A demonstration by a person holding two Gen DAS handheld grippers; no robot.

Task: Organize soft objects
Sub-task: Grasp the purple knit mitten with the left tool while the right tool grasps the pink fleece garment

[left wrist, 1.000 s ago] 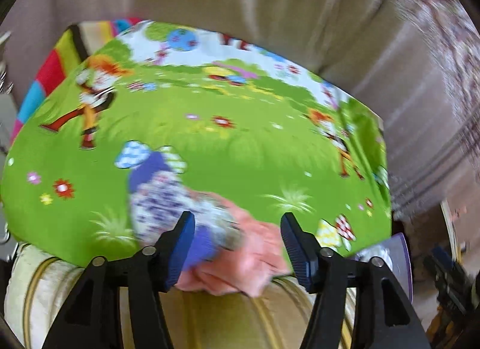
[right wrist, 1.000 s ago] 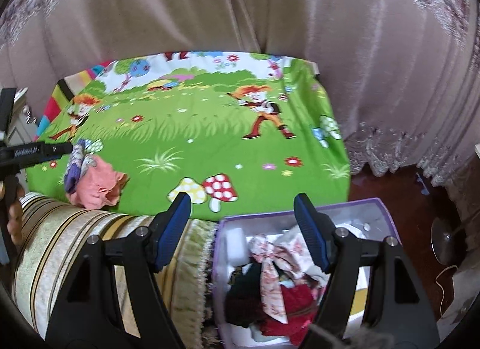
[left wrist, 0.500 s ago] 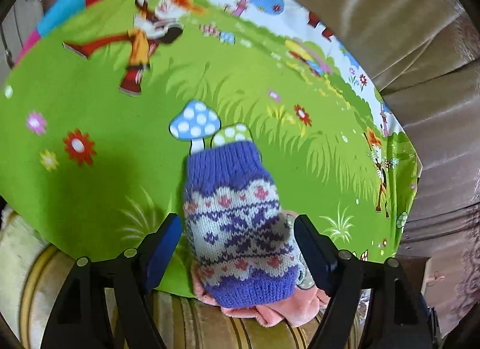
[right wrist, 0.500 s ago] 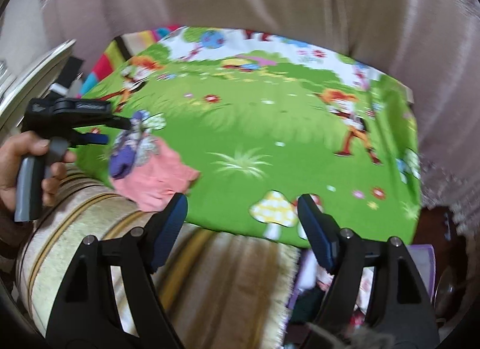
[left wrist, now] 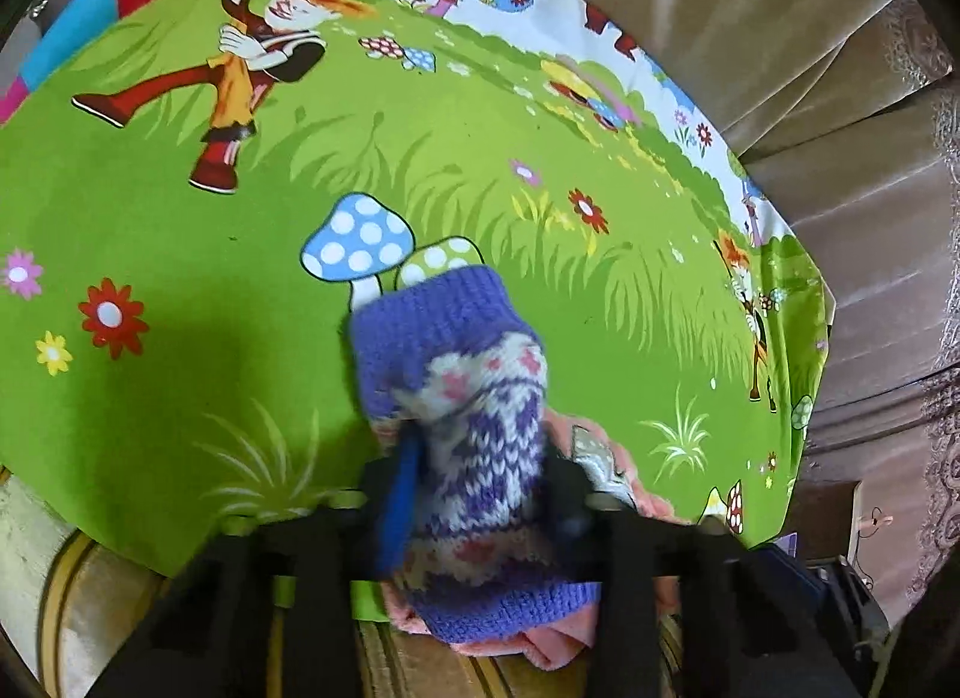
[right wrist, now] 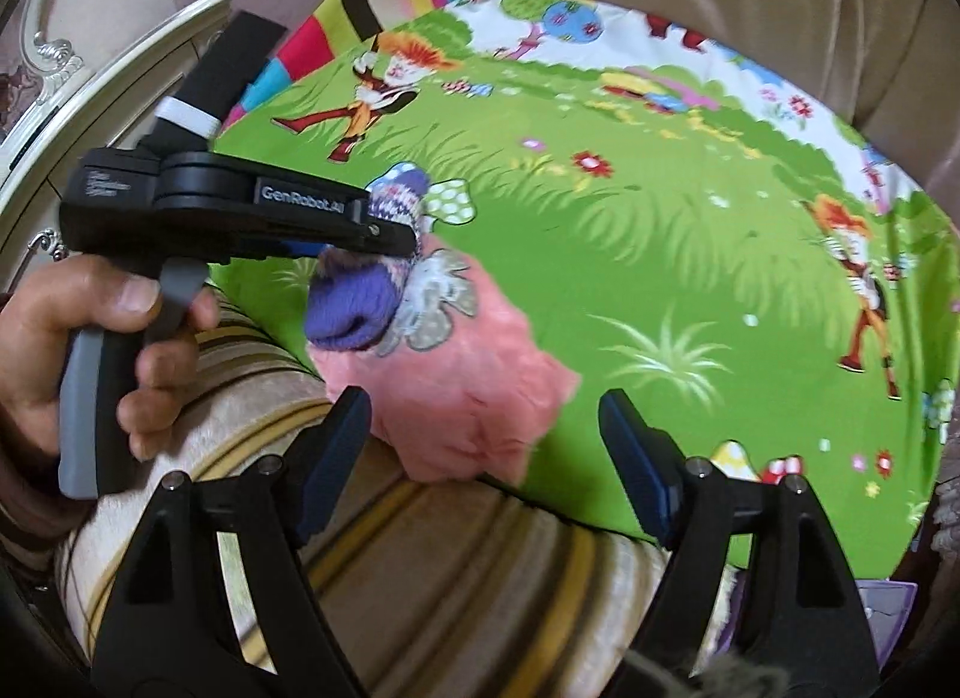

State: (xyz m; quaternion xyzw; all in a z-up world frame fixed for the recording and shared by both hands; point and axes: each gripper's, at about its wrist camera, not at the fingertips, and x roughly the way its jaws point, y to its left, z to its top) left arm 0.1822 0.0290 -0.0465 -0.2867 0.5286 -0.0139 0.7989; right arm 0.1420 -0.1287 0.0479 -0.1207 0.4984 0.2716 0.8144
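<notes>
Glossy cartoon mat (left wrist: 180,374), knitted sock (left wrist: 474,446)

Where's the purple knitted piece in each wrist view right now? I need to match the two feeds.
Left wrist: the purple knitted piece fills bottom centre, between the closing jaws of the left gripper, lying over the pink cloth.
Right wrist: it sits left of centre, at the tip of the left gripper, on the pink cloth.
Shared landmark: the green spotted mushroom print just beyond it.
</notes>
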